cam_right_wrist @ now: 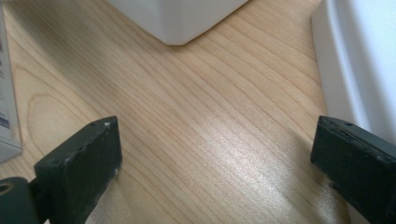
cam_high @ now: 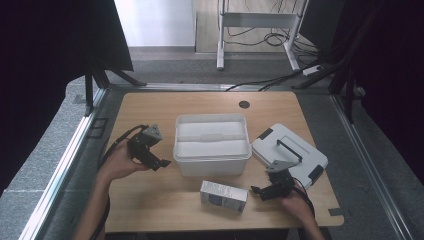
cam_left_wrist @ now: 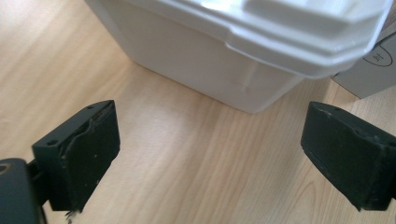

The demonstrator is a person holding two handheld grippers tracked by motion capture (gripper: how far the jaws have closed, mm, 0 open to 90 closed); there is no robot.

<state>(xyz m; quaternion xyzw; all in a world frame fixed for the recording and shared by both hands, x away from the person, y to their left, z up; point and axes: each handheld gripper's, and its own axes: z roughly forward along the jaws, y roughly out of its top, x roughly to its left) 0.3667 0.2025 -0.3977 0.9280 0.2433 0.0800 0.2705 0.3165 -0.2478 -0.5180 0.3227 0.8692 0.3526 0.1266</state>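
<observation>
**Both tongs wide and bare beside the white tub**

A lidless white plastic tub (cam_high: 212, 145) stands at the middle of the light wooden counter (cam_high: 150, 107). Its flat white lid with dark clasps and a handle (cam_high: 289, 152) lies just to the right of it. A small grey-and-white carton (cam_high: 223, 196) lies on its side in front of the tub, near the front edge.

The left tongs (cam_high: 162, 163) sit left of the tub, pointing at its lower wall — jaws spread wide, nothing between them. The right tongs (cam_high: 256, 191) hover low between carton and lid, jaws likewise fully apart and holding nothing, bare wood showing between the 2 pads.
</observation>
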